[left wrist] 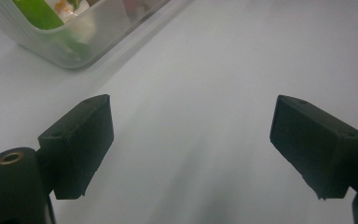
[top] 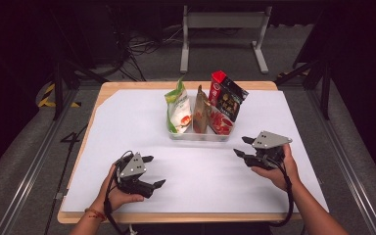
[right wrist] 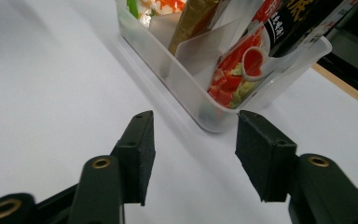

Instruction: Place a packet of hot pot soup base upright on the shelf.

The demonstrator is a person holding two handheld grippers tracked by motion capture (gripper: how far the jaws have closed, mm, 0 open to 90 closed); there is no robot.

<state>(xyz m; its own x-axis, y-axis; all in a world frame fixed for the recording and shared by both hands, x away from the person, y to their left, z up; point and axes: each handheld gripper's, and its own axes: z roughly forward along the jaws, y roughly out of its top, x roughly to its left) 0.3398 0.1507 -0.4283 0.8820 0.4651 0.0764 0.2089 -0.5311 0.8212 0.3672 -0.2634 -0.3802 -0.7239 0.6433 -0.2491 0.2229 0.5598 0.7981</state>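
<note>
A clear plastic bin (top: 199, 135) stands mid-table with snack packets upright in it: a green and white one (top: 177, 108), a brown one (top: 200, 112), a red one (top: 220, 121) and a black and red one (top: 229, 98). My left gripper (top: 153, 171) rests open at the front left, well short of the bin, whose corner (left wrist: 70, 51) appears at the top left of the left gripper view. My right gripper (top: 243, 147) is open to the right of the bin, its jaws facing the bin's corner (right wrist: 212, 116). Both hold nothing.
A white sheet (top: 127, 122) covers the wooden table (top: 108, 88). Behind the table stands a grey metal frame (top: 223, 22), with cables on the floor (top: 137, 49). Metal rails run along both sides of the table.
</note>
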